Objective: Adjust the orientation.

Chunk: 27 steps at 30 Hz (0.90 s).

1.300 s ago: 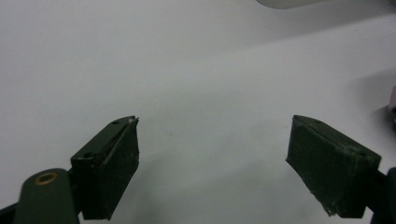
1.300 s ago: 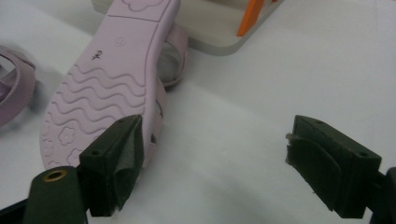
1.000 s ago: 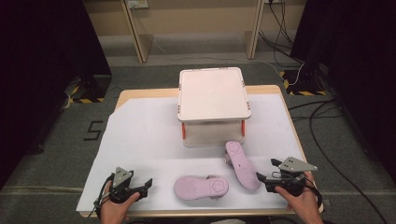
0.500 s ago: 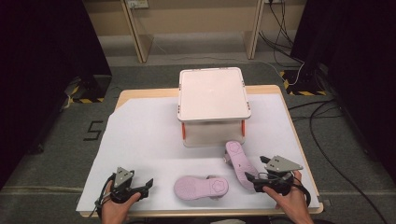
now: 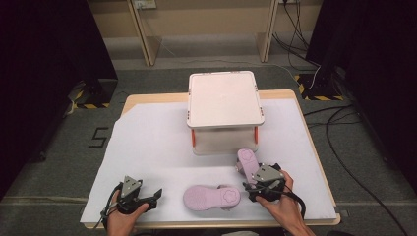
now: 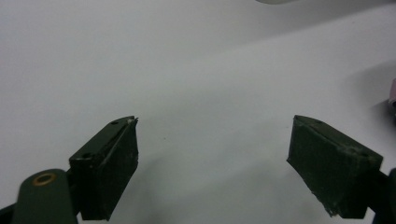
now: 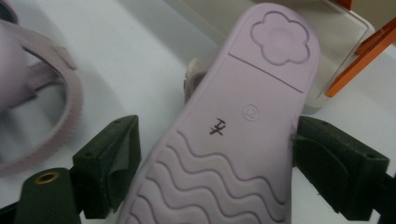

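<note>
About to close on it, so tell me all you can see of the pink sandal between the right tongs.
The sandal lies sole up on the white sheet, heel toward the lidded box. It is pale pink and looks like soft foam or rubber. The sole has wavy tread, a handwritten mark, a small round stamp and a flower pressed into the heel. The right tongs straddle it, open; one jaw looks to touch its edge. Its mate lies nearby.

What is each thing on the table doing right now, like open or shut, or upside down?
White plastic storage box: lid on, shut.
Pink sandal by the box: sole up, between the right gripper's jaws.
Pink sandal at the near edge: sole up, lying free.
Left gripper: open, holding nothing, over the white sheet.
Right gripper: open, jaws either side of the sandal.
</note>
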{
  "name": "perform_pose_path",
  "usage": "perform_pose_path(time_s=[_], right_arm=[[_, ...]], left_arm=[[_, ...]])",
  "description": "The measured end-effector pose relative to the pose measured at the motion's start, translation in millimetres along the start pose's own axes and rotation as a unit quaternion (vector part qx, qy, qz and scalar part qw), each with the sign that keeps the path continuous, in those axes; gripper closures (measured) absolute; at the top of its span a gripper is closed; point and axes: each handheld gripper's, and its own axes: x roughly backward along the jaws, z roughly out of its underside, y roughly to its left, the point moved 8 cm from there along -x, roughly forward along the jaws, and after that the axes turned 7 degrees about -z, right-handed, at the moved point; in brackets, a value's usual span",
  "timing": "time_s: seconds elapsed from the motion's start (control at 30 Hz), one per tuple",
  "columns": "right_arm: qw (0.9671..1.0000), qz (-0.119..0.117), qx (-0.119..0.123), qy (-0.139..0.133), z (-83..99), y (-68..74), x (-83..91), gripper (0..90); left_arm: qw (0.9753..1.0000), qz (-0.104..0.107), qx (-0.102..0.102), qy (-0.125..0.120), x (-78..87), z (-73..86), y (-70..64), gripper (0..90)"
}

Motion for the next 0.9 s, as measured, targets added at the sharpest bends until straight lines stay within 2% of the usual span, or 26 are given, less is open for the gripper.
perform_pose_path(time_s=[0.07, 0.1, 0.17, 0.23, 0.4, 0.43, 0.5, 0.6, 0.67, 0.73, 0.77, 0.8, 0.83, 0.9], right_arm=[[1.0, 0.002, 0.0, 0.001, 0.5, -1.0, -0.1, 17.3], [0.9999, 0.0, -0.014, -0.002, 1.5, -2.4, 3.4, 19.7], [0.9999, 0.001, -0.012, -0.004, 1.5, -4.0, 5.6, 20.7], [0.9997, 0.007, -0.019, -0.013, 1.2, -11.2, 13.1, 22.6], [0.999, -0.007, -0.037, -0.025, 2.6, -16.2, 20.2, 30.8], [0.9984, -0.014, -0.045, -0.031, 3.4, -19.8, 24.8, 36.7], [0.998, -0.015, -0.052, -0.034, 4.1, -21.8, 27.4, 36.9], [0.9965, -0.006, -0.07, -0.045, 7.5, -32.3, 35.5, 40.0], [0.9955, -0.004, -0.085, -0.042, 13.9, -42.2, 41.8, 43.0], [0.9957, -0.001, -0.085, -0.035, 17.6, -45.4, 42.0, 40.2], [0.9953, 0.014, -0.091, -0.027, 25.4, -53.0, 41.3, 38.1], [0.9953, 0.014, -0.091, -0.027, 25.4, -53.0, 41.3, 38.1], [0.9919, -0.006, -0.122, -0.036, 27.6, -56.8, 42.9, 38.7], [0.9901, -0.012, -0.135, -0.038, 29.2, -59.4, 44.3, 38.8]], left_arm=[[1.0, -0.001, -0.001, 0.0, 0.6, -0.2, 0.3, 15.8], [1.0, -0.001, 0.0, -0.002, 1.2, -0.8, 0.6, 15.9], [1.0, -0.001, 0.0, -0.002, 1.3, -0.8, 0.6, 16.0], [1.0, 0.0, -0.002, -0.002, 1.4, -0.7, -0.1, 16.1], [1.0, -0.001, -0.005, -0.001, 1.4, -0.5, -0.6, 16.3], [1.0, 0.0, -0.003, -0.003, 1.5, -1.0, -0.7, 16.5], [1.0, 0.001, -0.003, -0.002, 1.7, -0.9, -0.5, 16.5], [1.0, 0.0, -0.003, -0.003, 1.5, -0.8, 0.0, 16.5], [1.0, 0.001, -0.005, -0.002, 1.2, -0.6, -0.6, 16.5], [1.0, 0.0, -0.005, -0.001, 1.2, -0.6, -0.8, 16.5], [1.0, 0.002, -0.004, -0.003, 0.9, -1.0, -1.5, 16.5], [1.0, 0.002, -0.004, -0.003, 0.9, -1.0, -1.5, 16.5], [1.0, 0.003, -0.005, -0.003, 0.9, -1.0, -1.7, 16.5], [1.0, 0.002, -0.005, -0.001, 0.9, -0.7, -1.4, 16.5]])
